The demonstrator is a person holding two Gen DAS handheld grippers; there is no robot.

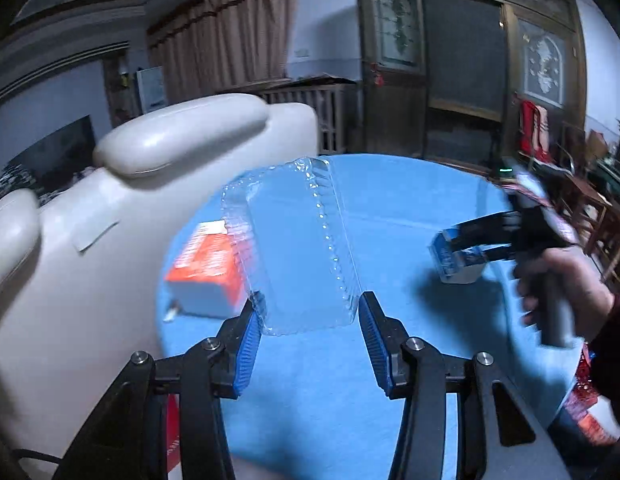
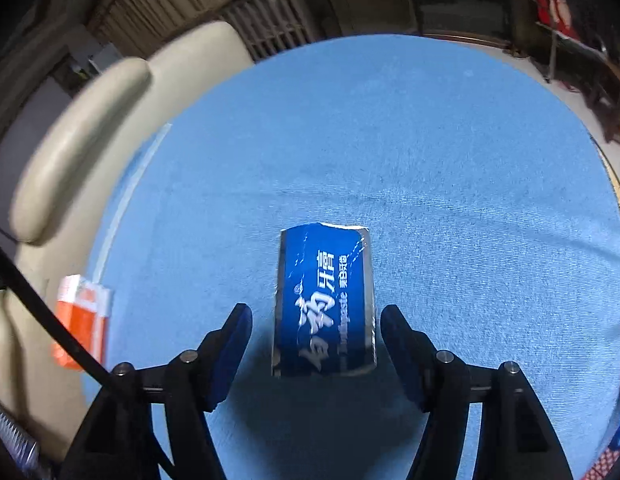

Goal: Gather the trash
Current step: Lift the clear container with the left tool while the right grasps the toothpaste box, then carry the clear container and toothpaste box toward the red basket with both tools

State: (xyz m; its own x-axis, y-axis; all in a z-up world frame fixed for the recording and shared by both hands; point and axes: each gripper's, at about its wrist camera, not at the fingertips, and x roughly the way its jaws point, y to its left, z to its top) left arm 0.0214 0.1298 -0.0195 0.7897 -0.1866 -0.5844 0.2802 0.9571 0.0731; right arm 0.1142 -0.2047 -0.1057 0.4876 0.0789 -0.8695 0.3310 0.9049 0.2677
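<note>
Through the left wrist camera we see our left gripper (image 1: 310,316) with its blue-padded fingers spread wide, nothing clamped. The clear plastic clamshell container (image 1: 294,248) lies straight ahead of it on the round table with the blue cloth (image 1: 390,208), its near end between the fingertips; whether the pads touch it we cannot tell. Ahead and to the left of that gripper, just beside the clamshell, sits an orange and white cardboard box (image 1: 208,268). A cream leather sofa (image 1: 110,200) stands beyond the table's left edge. Far to the right, our right gripper (image 1: 460,250) shows blurred, its fingers flanking a blue toothpaste box (image 1: 454,256).

Through the right wrist camera we see the right gripper (image 2: 316,318) spread apart, the blue toothpaste box with white lettering (image 2: 326,304) lying on the cloth (image 2: 430,140) between the fingers. There is a clear gap on the left side, and the right side is close. The orange and white box (image 2: 80,320) lies far left, near the table edge by the sofa (image 2: 90,140).
</note>
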